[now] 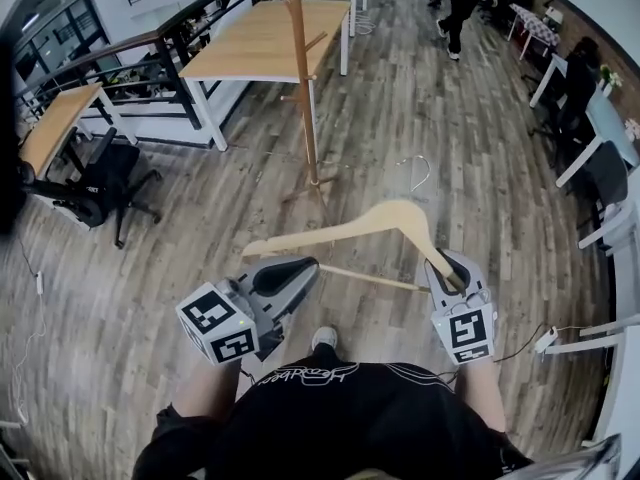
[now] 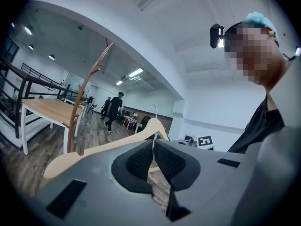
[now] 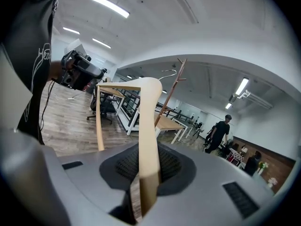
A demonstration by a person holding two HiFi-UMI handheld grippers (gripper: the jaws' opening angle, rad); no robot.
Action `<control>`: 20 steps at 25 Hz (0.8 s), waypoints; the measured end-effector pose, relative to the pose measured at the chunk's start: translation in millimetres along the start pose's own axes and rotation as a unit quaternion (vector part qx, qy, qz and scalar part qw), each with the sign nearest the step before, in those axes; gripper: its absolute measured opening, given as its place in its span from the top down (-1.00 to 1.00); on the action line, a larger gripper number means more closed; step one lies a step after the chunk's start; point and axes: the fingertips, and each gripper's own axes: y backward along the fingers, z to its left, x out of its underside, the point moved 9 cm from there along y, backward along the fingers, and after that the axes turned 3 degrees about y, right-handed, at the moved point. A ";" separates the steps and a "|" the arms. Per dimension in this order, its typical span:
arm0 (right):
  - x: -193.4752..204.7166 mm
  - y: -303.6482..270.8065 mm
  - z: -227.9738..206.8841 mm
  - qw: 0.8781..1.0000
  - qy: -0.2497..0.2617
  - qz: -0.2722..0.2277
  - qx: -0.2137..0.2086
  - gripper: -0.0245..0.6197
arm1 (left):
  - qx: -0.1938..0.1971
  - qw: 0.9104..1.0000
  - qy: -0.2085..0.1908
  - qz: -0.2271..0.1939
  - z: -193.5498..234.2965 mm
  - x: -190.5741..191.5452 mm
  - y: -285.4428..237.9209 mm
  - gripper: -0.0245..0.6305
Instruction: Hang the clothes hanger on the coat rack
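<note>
A light wooden clothes hanger (image 1: 375, 223) with a metal hook (image 1: 425, 173) hangs in the air in front of me. My right gripper (image 1: 447, 268) is shut on its right arm, and the wood stands clamped between the pads (image 3: 146, 173). My left gripper (image 1: 300, 273) sits by the hanger's left end. Its pads (image 2: 153, 149) meet with nothing clamped, and the hanger (image 2: 117, 145) runs just beyond them. The wooden coat rack (image 1: 303, 78) stands on the floor ahead, past the hanger. The rack also shows in both gripper views (image 2: 77, 112) (image 3: 169, 95).
A wooden table (image 1: 265, 38) stands behind the rack and a smaller desk (image 1: 55, 123) at far left, beside a black office chair (image 1: 100, 183). A person (image 1: 460, 3) walks at the back. White desks (image 1: 600, 118) line the right side. A railing (image 1: 150, 43) runs along the left.
</note>
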 end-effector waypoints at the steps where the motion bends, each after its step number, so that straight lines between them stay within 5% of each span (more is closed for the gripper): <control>1: -3.5 -12.4 -4.9 1.000 0.001 0.002 0.000 0.61 | -0.001 1.000 -0.002 -0.001 12.6 -6.0 -4.6 0.87; 11: -52.9 -123.7 -42.2 0.999 0.036 -0.007 0.002 0.62 | -0.024 0.999 -0.033 -0.015 119.5 -60.8 -21.2 0.87; 20: -66.9 -156.1 -69.4 0.999 0.029 -0.025 0.003 0.62 | -0.032 0.998 -0.036 -0.028 147.8 -86.6 -33.9 0.87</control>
